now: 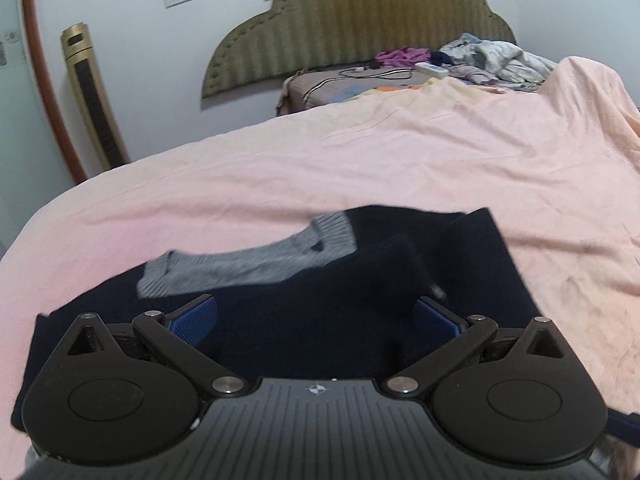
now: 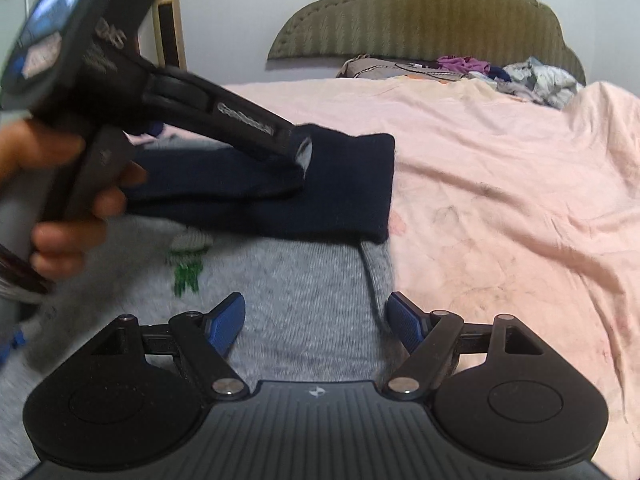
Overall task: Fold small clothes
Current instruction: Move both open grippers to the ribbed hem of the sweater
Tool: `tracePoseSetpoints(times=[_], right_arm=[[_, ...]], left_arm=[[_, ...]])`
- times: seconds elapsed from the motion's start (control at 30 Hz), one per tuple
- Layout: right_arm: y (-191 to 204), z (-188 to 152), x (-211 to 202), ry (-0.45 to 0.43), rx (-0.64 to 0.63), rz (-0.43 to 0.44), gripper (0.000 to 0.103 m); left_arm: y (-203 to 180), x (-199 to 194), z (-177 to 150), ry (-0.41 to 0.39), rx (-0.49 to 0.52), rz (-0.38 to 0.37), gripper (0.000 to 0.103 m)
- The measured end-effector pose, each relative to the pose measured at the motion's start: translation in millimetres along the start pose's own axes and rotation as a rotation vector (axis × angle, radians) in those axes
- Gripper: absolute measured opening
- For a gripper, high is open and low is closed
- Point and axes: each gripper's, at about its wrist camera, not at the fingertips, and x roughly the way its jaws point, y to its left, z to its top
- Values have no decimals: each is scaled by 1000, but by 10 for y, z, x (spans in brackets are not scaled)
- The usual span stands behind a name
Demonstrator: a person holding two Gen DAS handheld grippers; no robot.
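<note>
A small navy and grey knit garment lies on the pink bedsheet. In the left wrist view its navy part (image 1: 320, 312) fills the foreground and a grey sleeve (image 1: 256, 260) lies across it. My left gripper (image 1: 316, 318) is open, jaws wide apart just above the navy cloth. In the right wrist view the grey body (image 2: 304, 292) lies under my open right gripper (image 2: 316, 320), with a folded navy part (image 2: 344, 192) beyond. The left gripper (image 2: 298, 152) also shows there from the side, tips down at the navy fold.
The pink sheet (image 1: 400, 160) spreads far ahead and right. A pile of clothes (image 1: 492, 60) and a power strip (image 1: 432, 69) lie near the olive headboard (image 1: 360, 24). A gold standing unit (image 1: 92, 96) is by the left wall.
</note>
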Motion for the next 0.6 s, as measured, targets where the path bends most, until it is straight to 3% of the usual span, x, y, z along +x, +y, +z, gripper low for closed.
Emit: tracePoseSetpoints(times=[0.4,0.6], right_arm=[[102,-29,-206,-31,-23,23,81],[84,-73,-344,-50,-19,67,81]], left_arm=[[310,-258,-306,36,-66,65,103],[734,-669,-588,6,-182,149,103]])
